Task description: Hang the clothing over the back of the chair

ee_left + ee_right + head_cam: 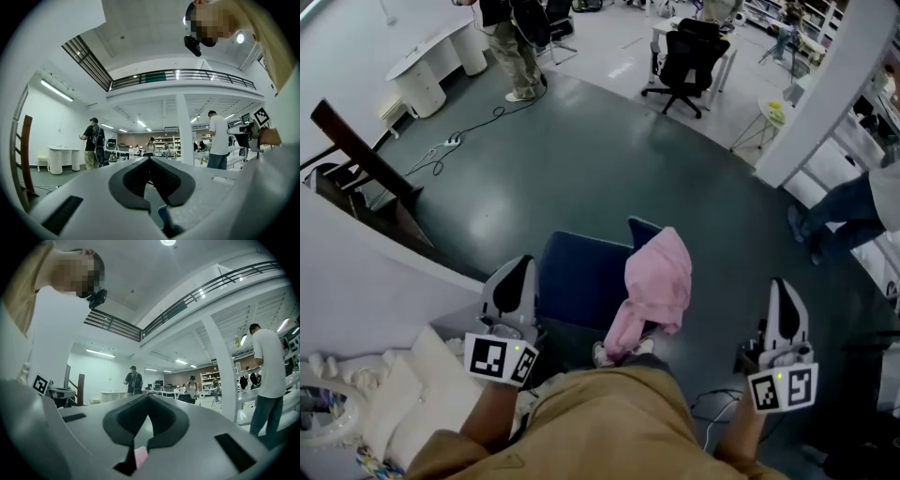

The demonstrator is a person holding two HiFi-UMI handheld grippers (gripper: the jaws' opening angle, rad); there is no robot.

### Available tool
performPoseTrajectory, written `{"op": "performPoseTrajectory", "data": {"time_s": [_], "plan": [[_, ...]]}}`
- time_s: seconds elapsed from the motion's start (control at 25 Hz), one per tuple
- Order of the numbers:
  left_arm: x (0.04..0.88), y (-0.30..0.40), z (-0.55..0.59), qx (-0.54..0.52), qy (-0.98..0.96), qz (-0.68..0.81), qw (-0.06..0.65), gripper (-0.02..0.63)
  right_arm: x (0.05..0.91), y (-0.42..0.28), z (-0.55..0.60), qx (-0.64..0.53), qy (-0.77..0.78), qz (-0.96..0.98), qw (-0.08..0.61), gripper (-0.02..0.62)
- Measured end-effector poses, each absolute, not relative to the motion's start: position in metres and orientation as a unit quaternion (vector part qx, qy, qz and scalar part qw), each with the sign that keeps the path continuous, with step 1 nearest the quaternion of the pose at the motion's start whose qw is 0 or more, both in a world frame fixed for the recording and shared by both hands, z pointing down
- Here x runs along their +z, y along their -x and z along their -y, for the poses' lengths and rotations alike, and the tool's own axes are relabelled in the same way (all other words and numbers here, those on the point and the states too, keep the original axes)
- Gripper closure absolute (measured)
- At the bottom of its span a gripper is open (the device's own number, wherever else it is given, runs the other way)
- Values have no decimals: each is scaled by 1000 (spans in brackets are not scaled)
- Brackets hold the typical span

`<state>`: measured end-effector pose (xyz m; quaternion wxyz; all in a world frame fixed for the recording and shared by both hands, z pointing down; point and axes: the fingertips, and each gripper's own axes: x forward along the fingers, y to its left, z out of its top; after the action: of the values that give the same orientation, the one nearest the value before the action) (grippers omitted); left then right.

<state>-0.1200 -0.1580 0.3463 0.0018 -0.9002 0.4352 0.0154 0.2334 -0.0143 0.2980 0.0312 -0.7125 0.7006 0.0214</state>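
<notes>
A pink garment (658,281) lies draped over the back of a dark blue chair (581,277) just in front of me, hanging down on the near side. My left gripper (522,262) is held to the left of the chair, its jaws together and empty. My right gripper (780,284) is out to the right, well apart from the garment, also shut with nothing in it. In the left gripper view the left gripper (150,158) points level into the room; a sliver of blue shows below the jaws. In the right gripper view the right gripper (149,395) has a bit of pink (140,455) beneath it.
A wooden frame (356,159) stands at the left, with a power strip and cable (450,142) on the floor. A black office chair (686,58) and a standing person (514,47) are at the back. Another person (853,211) is beside a white pillar (825,94). White fabric (412,384) lies lower left.
</notes>
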Motion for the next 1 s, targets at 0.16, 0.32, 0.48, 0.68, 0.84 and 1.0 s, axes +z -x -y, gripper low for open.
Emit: {"op": "performPoseTrajectory", "data": {"time_s": [0.16,0.32,0.48,0.68,0.84,1.0], "plan": [[347,131,154,19,899,-437,3,603,303,-220,14,21,709,-704,27,592],[356,135,153,20,900,-436,-5,603,306,-211,13,22,707,-707,22,592],[361,132,151,22,902,-430,-10,603,308,-208,9,21,707,-707,16,592],[360,127,148,27,905,-425,-10,603,308,-206,4,23,707,-707,9,592],[358,127,148,30,905,-425,-8,603,305,-205,1,27,707,-707,4,592],[357,127,147,34,905,-425,-8,603,302,-204,1,32,705,-709,2,592]]}}
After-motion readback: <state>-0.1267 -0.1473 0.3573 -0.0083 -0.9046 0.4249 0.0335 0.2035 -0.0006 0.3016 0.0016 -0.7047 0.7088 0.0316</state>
